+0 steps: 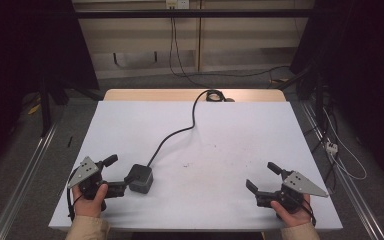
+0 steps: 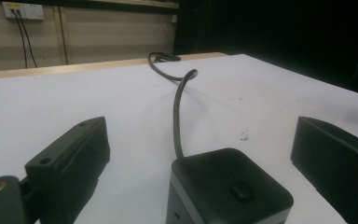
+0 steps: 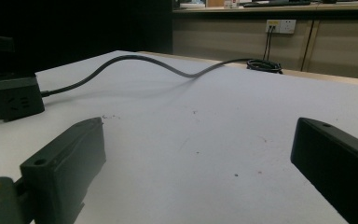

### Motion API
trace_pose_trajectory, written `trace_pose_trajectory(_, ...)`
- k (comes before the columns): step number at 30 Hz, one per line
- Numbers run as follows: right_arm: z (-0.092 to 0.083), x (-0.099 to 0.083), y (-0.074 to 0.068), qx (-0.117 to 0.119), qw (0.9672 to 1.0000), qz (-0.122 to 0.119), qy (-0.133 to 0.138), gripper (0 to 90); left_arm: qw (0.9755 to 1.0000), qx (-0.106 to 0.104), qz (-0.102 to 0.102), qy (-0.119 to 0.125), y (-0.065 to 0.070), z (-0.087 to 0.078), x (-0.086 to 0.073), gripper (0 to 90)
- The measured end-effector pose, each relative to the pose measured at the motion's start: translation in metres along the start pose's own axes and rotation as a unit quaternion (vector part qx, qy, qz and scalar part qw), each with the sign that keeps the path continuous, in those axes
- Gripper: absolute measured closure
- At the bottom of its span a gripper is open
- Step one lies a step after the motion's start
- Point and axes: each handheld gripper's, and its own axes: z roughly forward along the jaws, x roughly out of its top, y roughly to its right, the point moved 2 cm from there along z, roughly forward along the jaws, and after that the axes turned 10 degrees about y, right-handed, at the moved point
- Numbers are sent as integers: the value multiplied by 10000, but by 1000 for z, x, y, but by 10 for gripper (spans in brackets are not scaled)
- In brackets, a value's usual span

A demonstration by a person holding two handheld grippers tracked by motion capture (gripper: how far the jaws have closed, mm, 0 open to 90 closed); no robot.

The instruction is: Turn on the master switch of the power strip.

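Note:
A black cube-shaped power socket [image 1: 141, 178] [image 2: 228, 186] lies near the front left of the white table [image 1: 240, 130]. Its dark cable [image 1: 172, 132] [image 2: 179, 107] snakes back to a coil [image 1: 214, 95] at the far edge. My left gripper [image 1: 121, 169] [image 2: 200, 154] is open and held low. The cube sits just ahead of it, in the gap between the jaws, with space on both sides. My right gripper [image 1: 261, 175] [image 3: 196, 154] is open at the front right with bare table between its jaws. From there the cube [image 3: 15, 97] is far off to the left.
A strip of wood [image 1: 145, 95] edges the table's far side. Wall outlets [image 2: 23, 10] [image 3: 279, 25] sit on the back wall. A power strip and loose cables [image 1: 332, 146] lie on the floor to the right, and dark frame legs stand on both sides.

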Motion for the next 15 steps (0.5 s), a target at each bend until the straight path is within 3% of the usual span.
trace_pose_trajectory(15, -1, 0, 1, -26, 10000, 16, -5, 26, 10000, 2, 28, -16, 0, 2, 4, 85)
